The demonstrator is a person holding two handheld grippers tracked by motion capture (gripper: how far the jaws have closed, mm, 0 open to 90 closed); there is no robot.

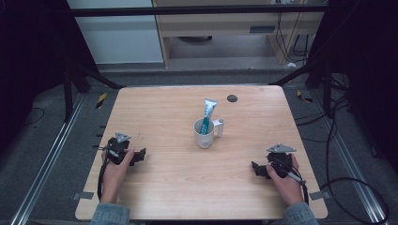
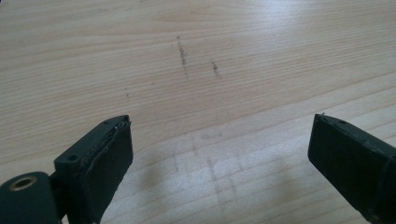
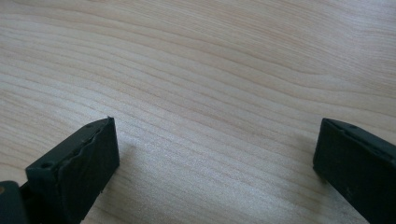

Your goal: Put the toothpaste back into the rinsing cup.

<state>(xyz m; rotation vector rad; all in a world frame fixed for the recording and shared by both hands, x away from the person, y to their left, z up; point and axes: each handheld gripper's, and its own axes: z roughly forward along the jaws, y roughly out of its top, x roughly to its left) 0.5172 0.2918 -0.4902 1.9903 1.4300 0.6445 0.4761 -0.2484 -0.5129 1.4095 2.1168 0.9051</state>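
Two tongs sit low on the counter (image 1: pixel 169 187), one at each near corner, and between them, well apart from both, stands the white mug (image 1: pixel 204 133) right in the middle of the wood. A toothpaste tube (image 1: pixel 207 116) pokes up out of it, leaning a touch to the right, its lower end hidden inside the mug, and the print on it is too small to read. The mug's handle juts to the right. Left tongs (image 1: pixel 139 156) rest in the person's left hand (image 1: pixel 115 171), tips aimed inward; in the left gripper view (image 2: pixel 219 149) the jaws stand spread wide with bare wood and a few dark scuff marks between them, and the outer jaw is cut off by the frame edge. Right tongs (image 1: pixel 256 167), held by the right hand (image 1: pixel 286 180), mirror that; in the right gripper view (image 3: pixel 217 154) the jaws gape apart over plain grain, gripping nothing. A small dark disc (image 1: pixel 232 98) lies near the far edge; what it is, hard to say.
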